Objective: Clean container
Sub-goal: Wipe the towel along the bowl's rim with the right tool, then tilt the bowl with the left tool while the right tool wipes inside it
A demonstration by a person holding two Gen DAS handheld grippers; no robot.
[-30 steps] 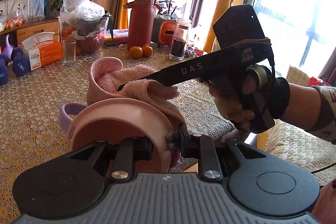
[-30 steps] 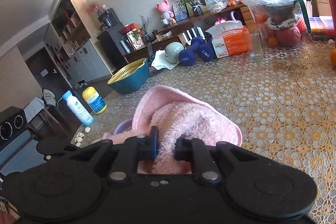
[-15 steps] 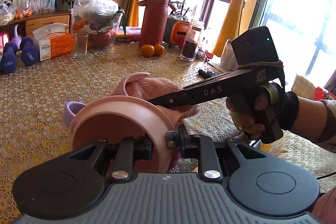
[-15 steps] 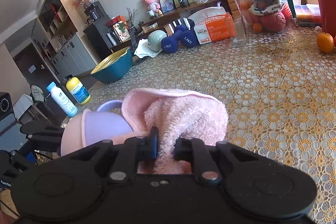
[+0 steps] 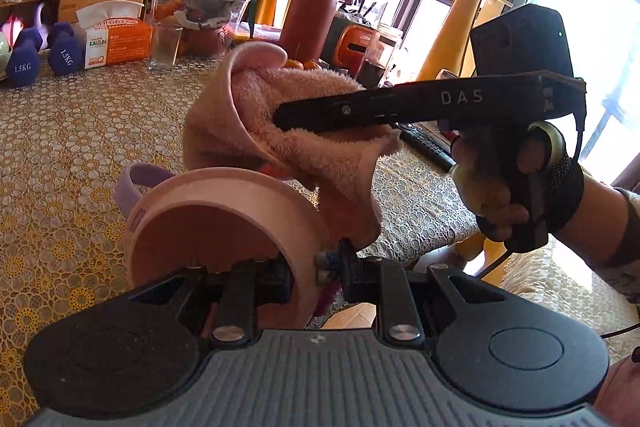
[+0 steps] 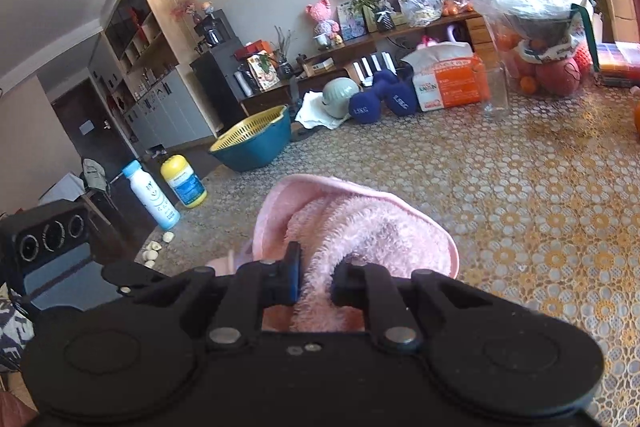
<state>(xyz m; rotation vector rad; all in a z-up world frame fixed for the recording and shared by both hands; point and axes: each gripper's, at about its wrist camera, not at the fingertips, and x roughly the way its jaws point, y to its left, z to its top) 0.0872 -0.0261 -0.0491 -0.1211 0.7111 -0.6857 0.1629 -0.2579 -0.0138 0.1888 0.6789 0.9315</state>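
Note:
A pink round container with a lilac handle is held off the table, its opening turned toward the left wrist camera. My left gripper is shut on its right wall. A fluffy pink towel is stuffed into the container's upright pink flap just behind. My right gripper is shut on the towel; in the left wrist view it is a black bar whose tip presses into the cloth. A gloved hand holds it.
The gold lace tablecloth carries blue dumbbells, an orange tissue box, a glass, a red bottle and a bagged fruit bowl. A teal basket and two plastic bottles stand at the far-left edge.
The container, the flap and the towel have come up from the table and closer to the left camera. My right gripper rose with the towel, and the cloth's loose end now hangs down.

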